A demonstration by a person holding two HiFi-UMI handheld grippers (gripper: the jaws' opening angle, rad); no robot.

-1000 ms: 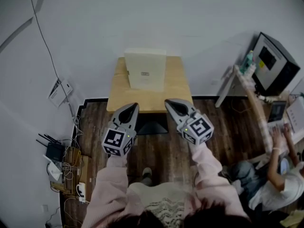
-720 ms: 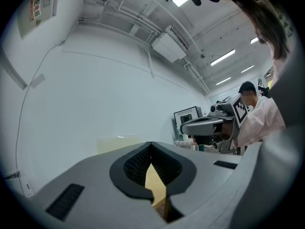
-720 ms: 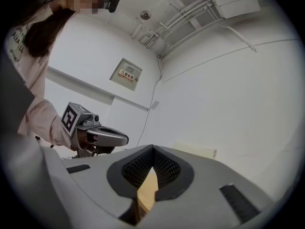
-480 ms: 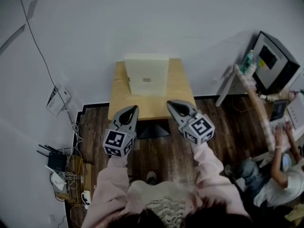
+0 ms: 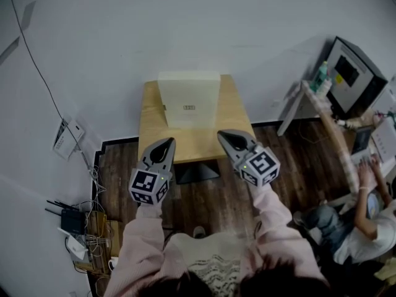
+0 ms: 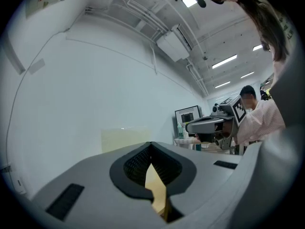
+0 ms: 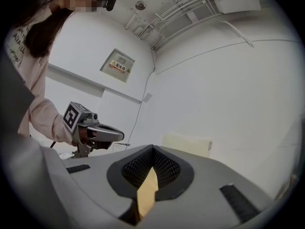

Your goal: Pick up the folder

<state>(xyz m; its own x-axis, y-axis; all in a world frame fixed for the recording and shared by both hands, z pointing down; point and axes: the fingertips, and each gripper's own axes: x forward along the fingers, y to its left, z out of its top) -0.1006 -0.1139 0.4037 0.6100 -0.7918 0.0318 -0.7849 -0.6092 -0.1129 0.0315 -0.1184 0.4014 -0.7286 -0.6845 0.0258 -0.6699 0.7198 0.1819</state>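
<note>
A cream folder [image 5: 189,98] stands upright against the white wall at the back of a small wooden table [image 5: 152,142]. In the head view my left gripper [image 5: 166,143] hovers over the table's near left edge, shut and empty. My right gripper [image 5: 223,135] hovers over the near right edge, also shut and empty. Both point level at the folder, well short of it. The left gripper view has the folder [image 6: 125,140] ahead beyond its closed tips [image 6: 151,145]. In the right gripper view the folder [image 7: 187,144] stands ahead, slightly right of the tips [image 7: 152,148].
A dark object [image 5: 197,172] sits under the table on the wood floor. A router and cables [image 5: 74,221] lie at the left. At the right a seated person [image 5: 362,221] works at a desk with a monitor [image 5: 349,76].
Both grippers have moved forward toward the table and a little lower, so the folder is nearer. Both stay shut and empty.
</note>
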